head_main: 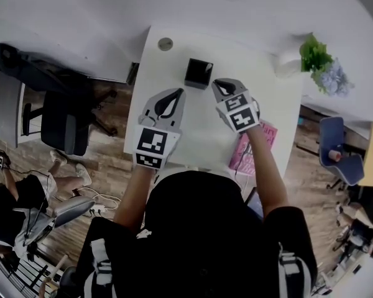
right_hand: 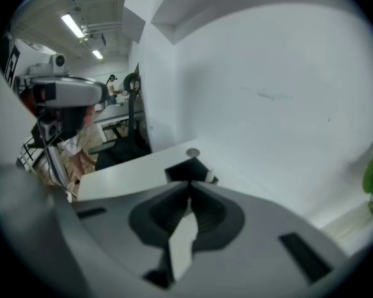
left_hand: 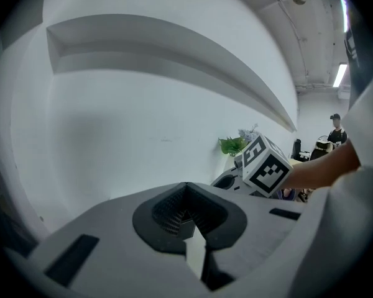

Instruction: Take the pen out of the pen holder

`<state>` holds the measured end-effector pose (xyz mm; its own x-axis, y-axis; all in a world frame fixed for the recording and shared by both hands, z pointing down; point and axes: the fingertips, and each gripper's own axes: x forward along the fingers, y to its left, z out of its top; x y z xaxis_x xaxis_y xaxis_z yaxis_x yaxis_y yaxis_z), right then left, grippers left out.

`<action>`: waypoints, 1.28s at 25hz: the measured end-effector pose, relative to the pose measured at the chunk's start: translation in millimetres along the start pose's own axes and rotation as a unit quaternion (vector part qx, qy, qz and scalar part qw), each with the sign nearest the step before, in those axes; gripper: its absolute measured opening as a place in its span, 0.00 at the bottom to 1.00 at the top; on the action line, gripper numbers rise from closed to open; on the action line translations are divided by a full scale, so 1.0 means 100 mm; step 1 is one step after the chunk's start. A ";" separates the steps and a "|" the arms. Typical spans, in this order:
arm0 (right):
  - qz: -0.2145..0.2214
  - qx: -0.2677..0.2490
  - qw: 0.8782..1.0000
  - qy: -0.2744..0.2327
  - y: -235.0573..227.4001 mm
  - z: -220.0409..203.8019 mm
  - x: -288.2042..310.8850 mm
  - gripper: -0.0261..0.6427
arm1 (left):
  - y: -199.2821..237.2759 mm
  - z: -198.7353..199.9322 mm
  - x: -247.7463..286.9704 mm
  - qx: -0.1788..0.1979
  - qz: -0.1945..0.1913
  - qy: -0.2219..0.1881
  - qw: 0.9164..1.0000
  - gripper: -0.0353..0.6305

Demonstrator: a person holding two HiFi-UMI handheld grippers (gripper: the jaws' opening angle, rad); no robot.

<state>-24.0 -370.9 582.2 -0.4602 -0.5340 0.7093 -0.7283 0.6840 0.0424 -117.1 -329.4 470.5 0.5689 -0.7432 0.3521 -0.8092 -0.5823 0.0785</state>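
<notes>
Pen cannot be picked out for sure in any view. It should be inside the black square pen holder (head_main: 199,73), which stands toward the far middle of the white desk (head_main: 174,135). In the right gripper view, a small pale shape (right_hand: 209,177) at the holder's right edge may be its end, but it is too small to tell, so the pen's colour and length cannot be read.

By the look of things the task has hardly begun: nothing has been lifted out and neither tool touches the holder. The reach in, the grip and the lift out all remain.

The right gripper (head_main: 216,82) is just to the near right of the holder with its tip close beside it. Its jaws are pressed together with nothing between them, so they would have to spread before they could take anything. The left gripper (head_main: 179,92) is a little nearer, to the holder's near left. Its jaws also meet at the tip and carry nothing.

Farther out, a round cable cap (head_main: 165,43) sits at the desk's far left and a potted plant (head_main: 314,53) at the far right. A pink item (head_main: 247,153) lies at the near right edge, and an office chair (head_main: 59,113) stands on the floor to the left.
</notes>
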 end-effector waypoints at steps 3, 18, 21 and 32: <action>-0.001 -0.003 1.000 0.015 -0.05 -0.01 0.12 0.09 | 0.06 -0.05 0.05 -0.005 -0.006 0.005 1.000 0.08; -0.005 -0.012 0.998 0.058 -0.33 0.10 0.62 0.26 | 0.26 -0.25 0.25 -0.021 -0.008 0.028 0.999 0.08; -0.004 -0.015 0.998 0.063 -0.35 0.10 0.70 0.27 | 0.30 -0.27 0.28 -0.023 -0.005 0.030 0.999 0.08; -0.007 -0.019 0.997 0.077 -0.37 0.04 0.83 0.26 | 0.34 -0.35 0.30 -0.031 0.001 0.037 0.999 0.08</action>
<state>-37.2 -442.7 637.3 -0.3654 -0.4628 0.8076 -0.7125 0.6974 0.0773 -132.4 -359.8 516.6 0.5561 -0.7171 0.4202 -0.8195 -0.5573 0.1335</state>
